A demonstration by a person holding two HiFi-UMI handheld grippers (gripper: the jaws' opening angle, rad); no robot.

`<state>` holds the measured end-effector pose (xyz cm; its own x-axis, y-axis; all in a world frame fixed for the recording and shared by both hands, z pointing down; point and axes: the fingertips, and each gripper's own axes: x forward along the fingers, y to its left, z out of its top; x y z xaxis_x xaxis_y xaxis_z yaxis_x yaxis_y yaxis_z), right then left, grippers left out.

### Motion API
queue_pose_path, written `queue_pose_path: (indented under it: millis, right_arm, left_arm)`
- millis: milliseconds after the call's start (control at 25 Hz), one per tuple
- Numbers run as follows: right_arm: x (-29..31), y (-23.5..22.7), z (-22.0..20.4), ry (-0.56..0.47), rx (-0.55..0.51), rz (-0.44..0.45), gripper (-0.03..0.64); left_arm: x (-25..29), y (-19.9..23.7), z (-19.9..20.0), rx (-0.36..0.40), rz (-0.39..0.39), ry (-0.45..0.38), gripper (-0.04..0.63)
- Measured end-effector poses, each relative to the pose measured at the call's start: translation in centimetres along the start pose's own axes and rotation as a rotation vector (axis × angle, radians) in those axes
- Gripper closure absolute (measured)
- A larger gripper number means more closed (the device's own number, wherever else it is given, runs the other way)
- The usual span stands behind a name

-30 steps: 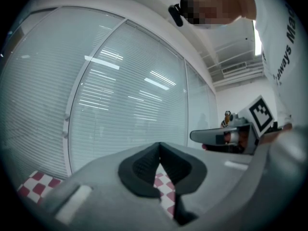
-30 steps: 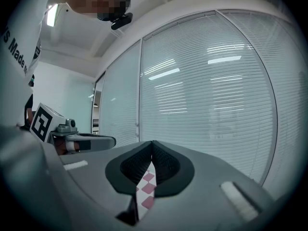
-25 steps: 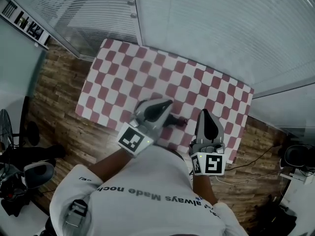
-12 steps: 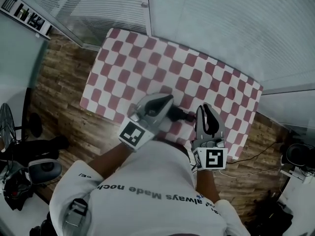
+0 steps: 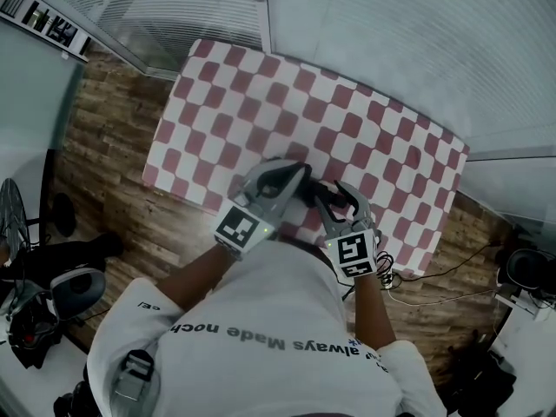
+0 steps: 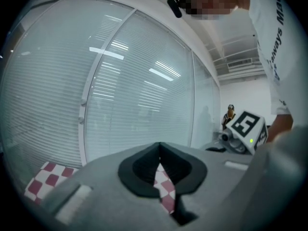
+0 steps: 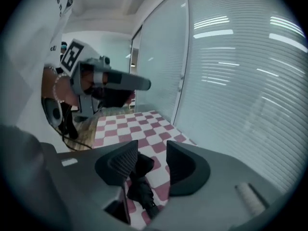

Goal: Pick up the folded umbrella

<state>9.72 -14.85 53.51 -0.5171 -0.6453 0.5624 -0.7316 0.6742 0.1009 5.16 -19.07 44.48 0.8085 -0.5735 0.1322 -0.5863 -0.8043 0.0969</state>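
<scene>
Near the front edge of the table (image 5: 217, 94), close to the person's body, lies the folded umbrella (image 5: 314, 195), a dark, short bundle on the red-and-white checkered cloth (image 5: 365, 137). Far long edge of table runs right along the glass wall with blinds (image 5: 391, 42). Left short edge and front edge drop to wood floor (image 5: 113, 146). A wide stretch of cloth lies between the grippers and the far edge. Cable (image 5: 434, 295) on the floor past the right corner.

Head view: left gripper (image 5: 298, 170) just left of the umbrella, right gripper (image 5: 341, 200) over its right end, the two close together. Jaw gaps are hard to read from here.

Right gripper view only: umbrella (image 7: 139, 179) sits between the jaws of the right gripper (image 7: 151, 149), nearer the left-hand pad (image 7: 120, 162), clear gap to the other pad. Jaws have just been opening and stand roughly half spread, not clamped on it. This view also shows the left gripper (image 7: 144, 84) from the side, raised above the cloth.

Left gripper view only: left gripper (image 6: 159, 147) has its tips together, with a slit below them showing checkered cloth and nothing pinched. Right gripper's marker cube (image 6: 248, 126) appears at the right edge, blinds (image 6: 134, 90) fill the rest.
</scene>
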Motion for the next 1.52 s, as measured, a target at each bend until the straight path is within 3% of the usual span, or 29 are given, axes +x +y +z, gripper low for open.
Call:
queue_pose_path:
  millis: [240, 640, 1160, 1520]
  right_arm:
    - [4.2, 2.0, -5.6, 0.174, -0.046, 0.113, 0.379]
    - [10.3, 4.0, -13.9, 0.398, -0.183, 0.204, 0.351]
    - [15.9, 5.7, -20.1, 0.549, -0.208, 0.305, 0.322]
    - [18.1, 5.9, -21.7, 0.609, -0.241, 0.345, 0.316]
  left_arm:
    - [-0.3, 1.2, -1.3, 0.005, 0.024, 0.019, 0.592]
    - [-1.2, 2.7, -2.2, -0.003, 0.058, 0.044, 0.592]
    - [-1.7, 3.4, -3.1, -0.031, 0.079, 0.048, 0.591]
    - [-2.5, 3.8, -3.9, -0.021, 0.083, 0.076, 0.592]
